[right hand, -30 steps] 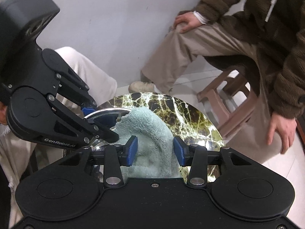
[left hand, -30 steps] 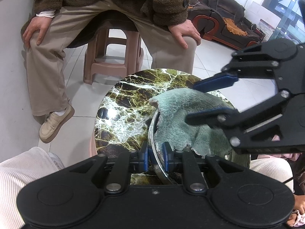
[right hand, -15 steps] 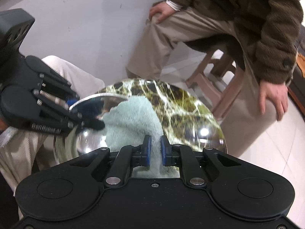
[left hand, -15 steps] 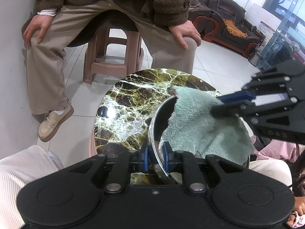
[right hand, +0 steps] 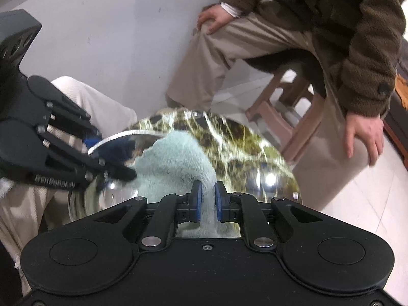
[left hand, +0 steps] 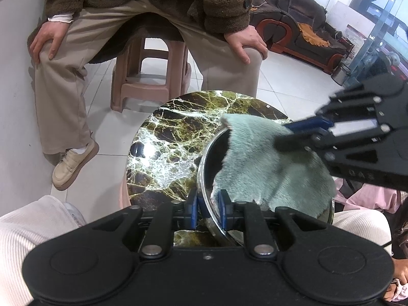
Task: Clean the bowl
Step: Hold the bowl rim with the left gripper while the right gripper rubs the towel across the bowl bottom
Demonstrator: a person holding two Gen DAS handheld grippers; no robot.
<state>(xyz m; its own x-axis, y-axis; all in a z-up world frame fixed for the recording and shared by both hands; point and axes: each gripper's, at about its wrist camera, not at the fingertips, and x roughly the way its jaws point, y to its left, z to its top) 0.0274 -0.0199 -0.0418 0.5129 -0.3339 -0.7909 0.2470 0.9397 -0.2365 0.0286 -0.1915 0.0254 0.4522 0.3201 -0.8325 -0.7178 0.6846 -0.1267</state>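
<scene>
Both tools now grip: the right tool (right hand: pixel 207 199), spread around the cloth (left hand: pixel 267 168) a second ago, pinches a fold of it, while the left tool (left hand: pixel 207 209) keeps clamping the bowl (left hand: pixel 204 168) rim on the marble tabletop (left hand: pixel 173 137). Wiping can likely begin.

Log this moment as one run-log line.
step: wiping bowl | left gripper: shut on bowl rim | right gripper: shut on cloth | cloth: inside bowl | bowl: on marble table
</scene>
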